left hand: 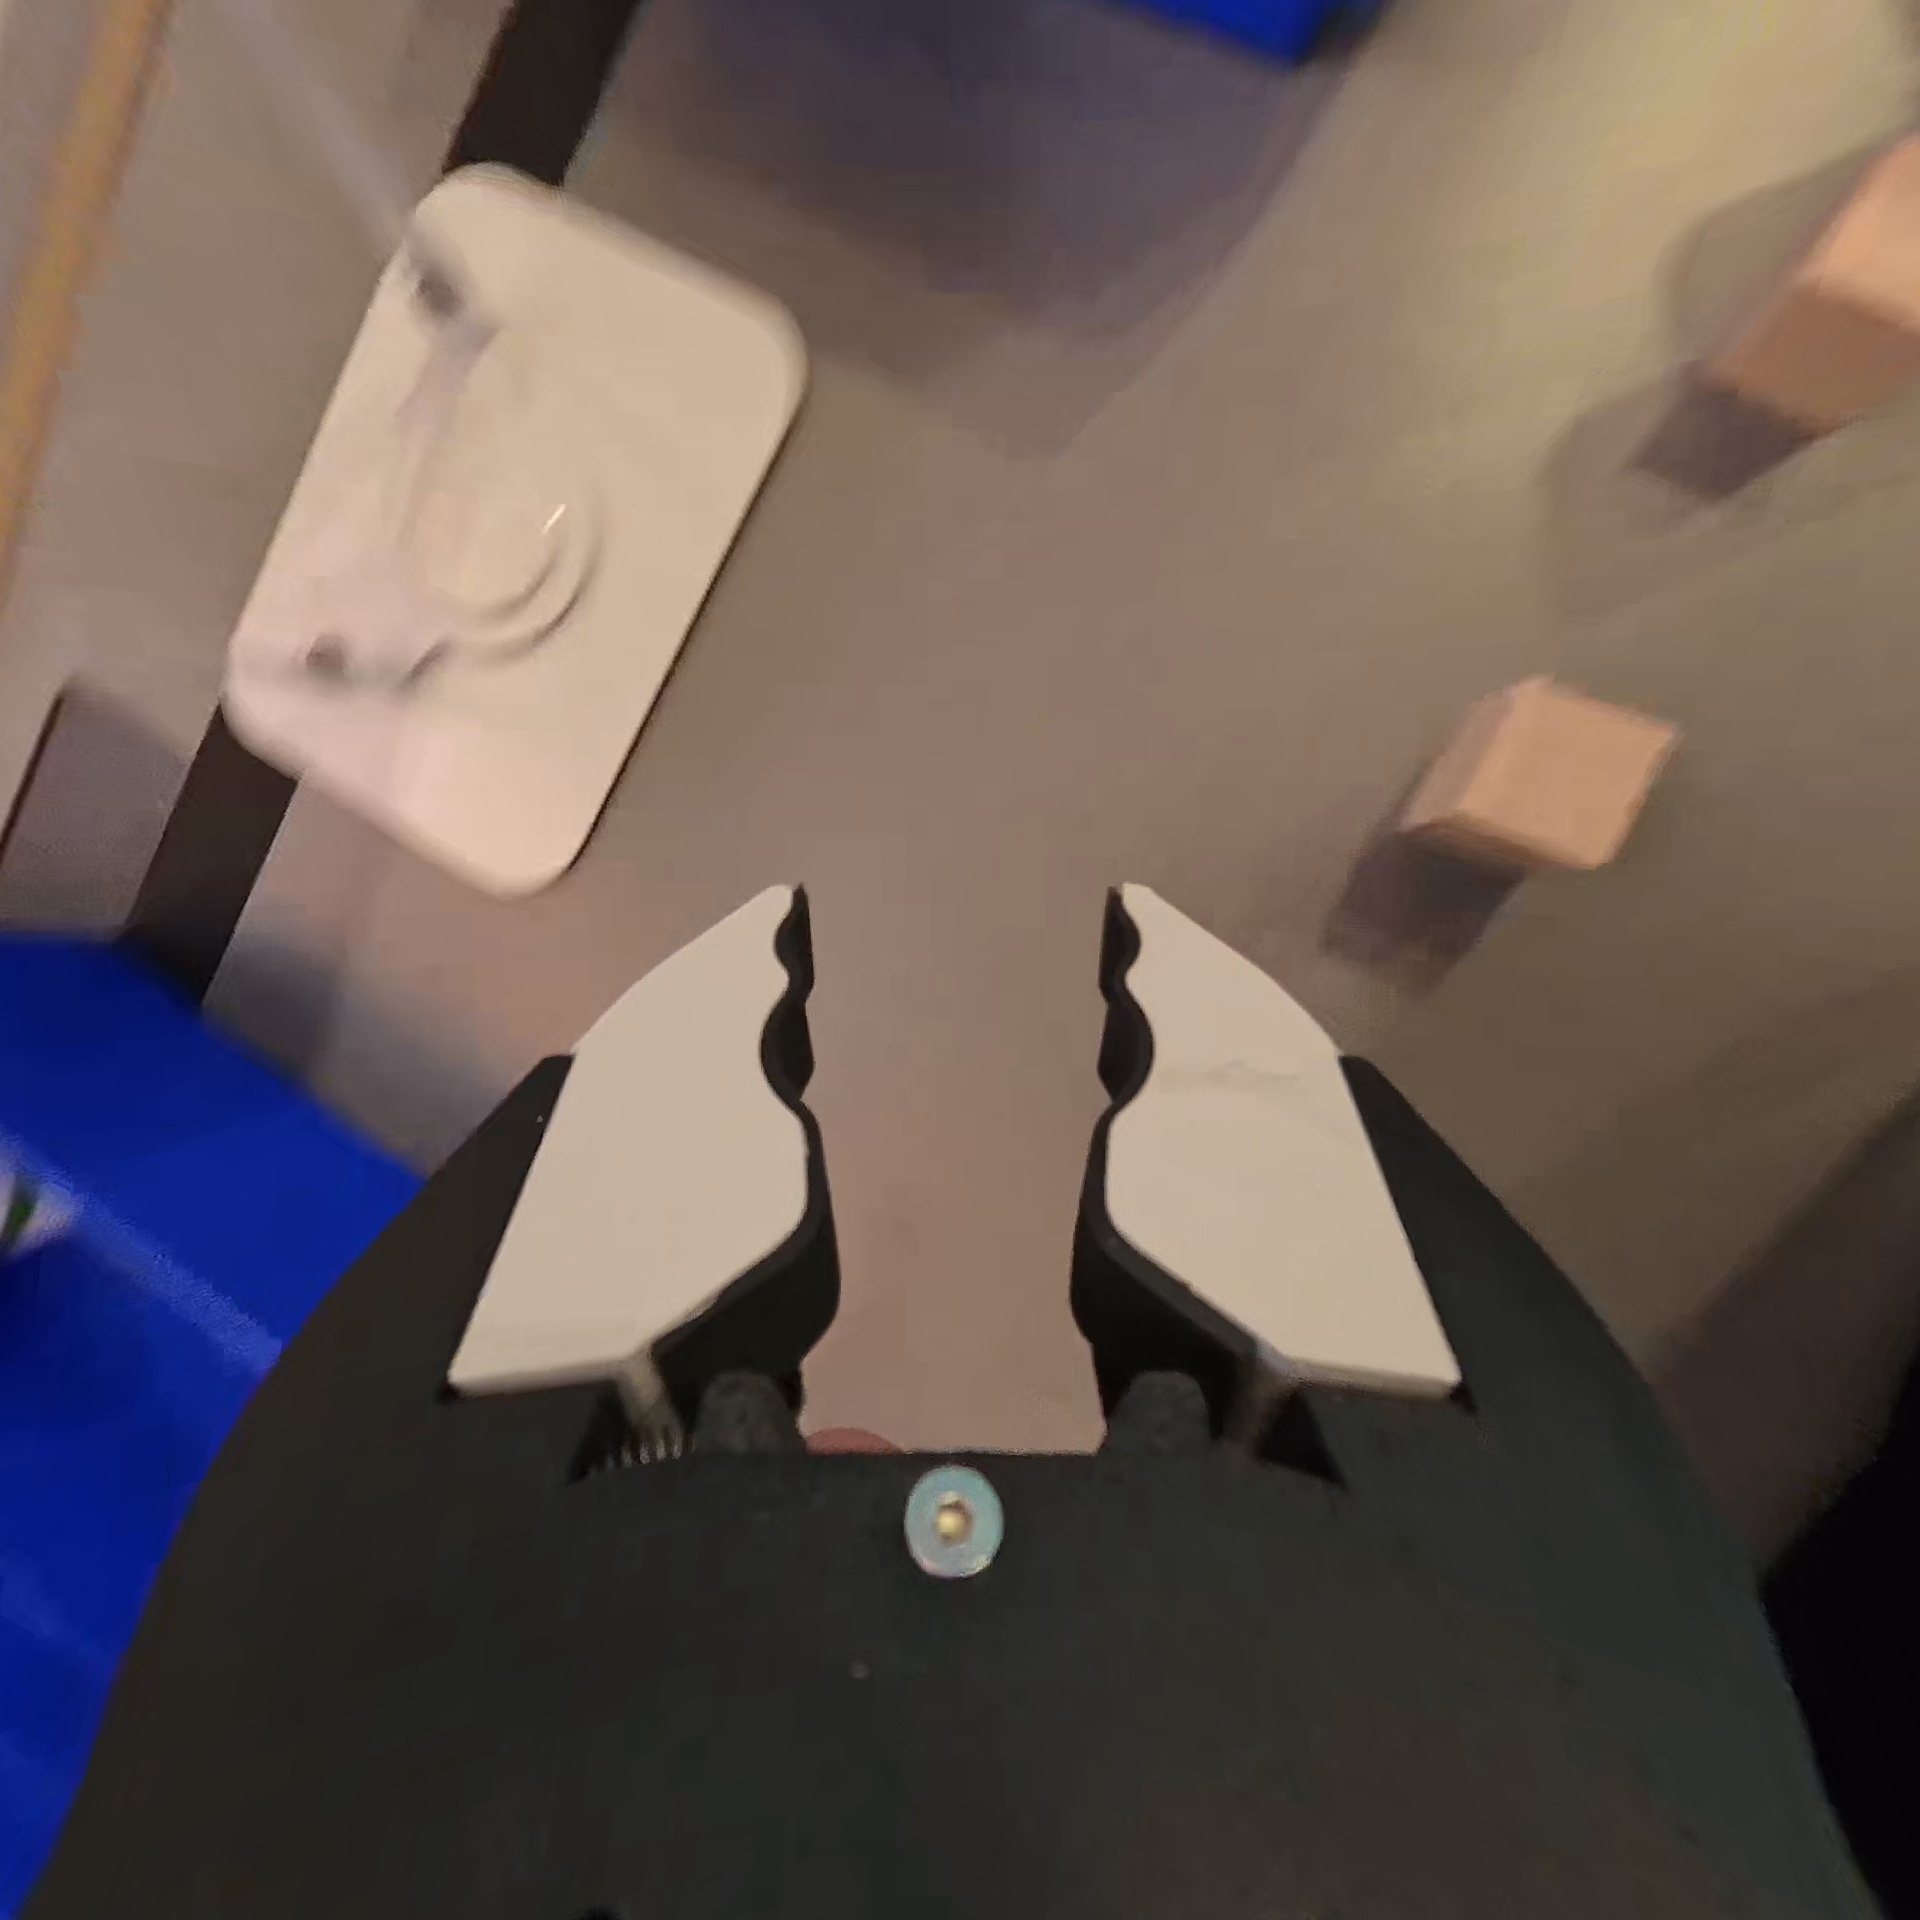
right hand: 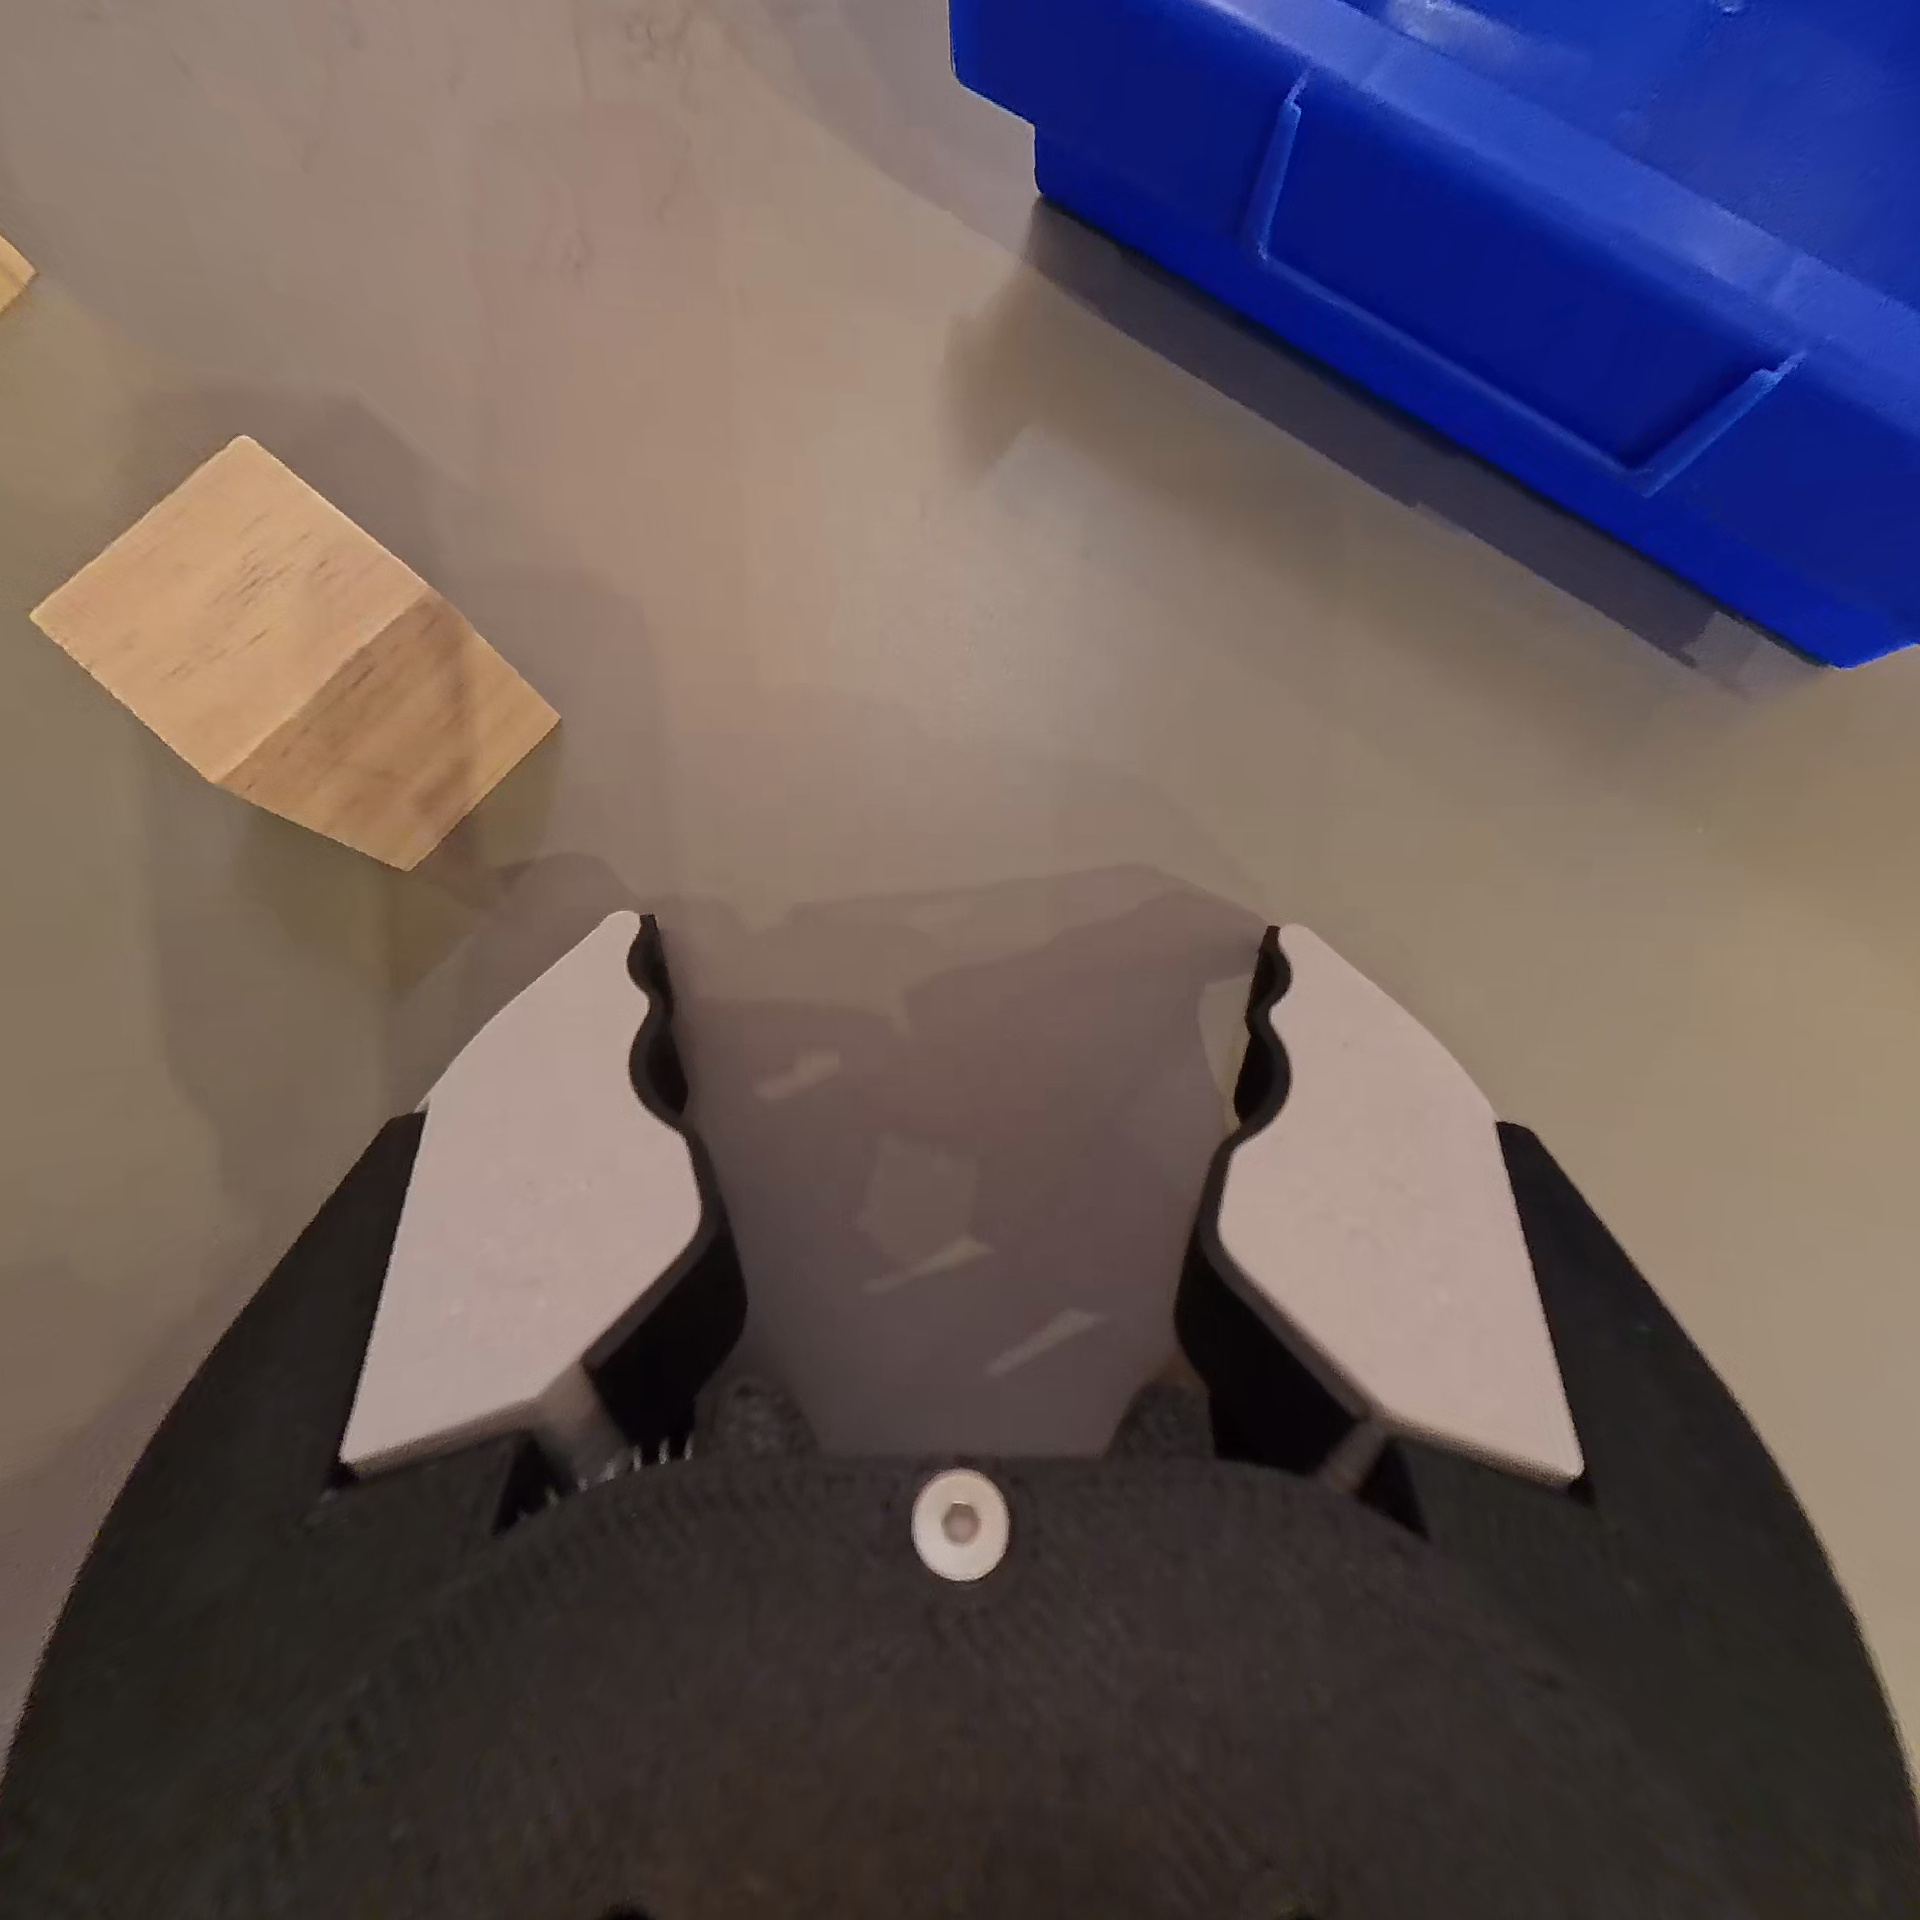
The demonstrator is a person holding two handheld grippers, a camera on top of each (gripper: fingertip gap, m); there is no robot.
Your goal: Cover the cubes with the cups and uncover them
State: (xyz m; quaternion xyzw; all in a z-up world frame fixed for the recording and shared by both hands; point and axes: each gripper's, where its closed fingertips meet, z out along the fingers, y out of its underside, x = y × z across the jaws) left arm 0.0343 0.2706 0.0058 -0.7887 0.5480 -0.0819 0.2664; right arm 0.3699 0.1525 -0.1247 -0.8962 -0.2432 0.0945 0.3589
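In the blurred left wrist view, two wooden cubes sit uncovered on the grey table: one point(left hand: 1538, 779) right of my fingertips, another point(left hand: 1829, 312) farther off at the right edge. My left gripper point(left hand: 958, 904) is open and empty above bare table. In the right wrist view, one wooden cube point(right hand: 291, 644) lies to the left of my right gripper point(right hand: 958, 935), which is open and empty; a corner of a second cube point(right hand: 10, 275) shows at the left edge. No cup is in view.
A white rectangular plate-like object point(left hand: 520, 520) lies at the table's left edge. A blue plastic bin point(left hand: 156, 1299) sits at the lower left and another blue one point(left hand: 1039, 31) at the top. In the right wrist view a blue bin point(right hand: 1507, 291) stands at the upper right.
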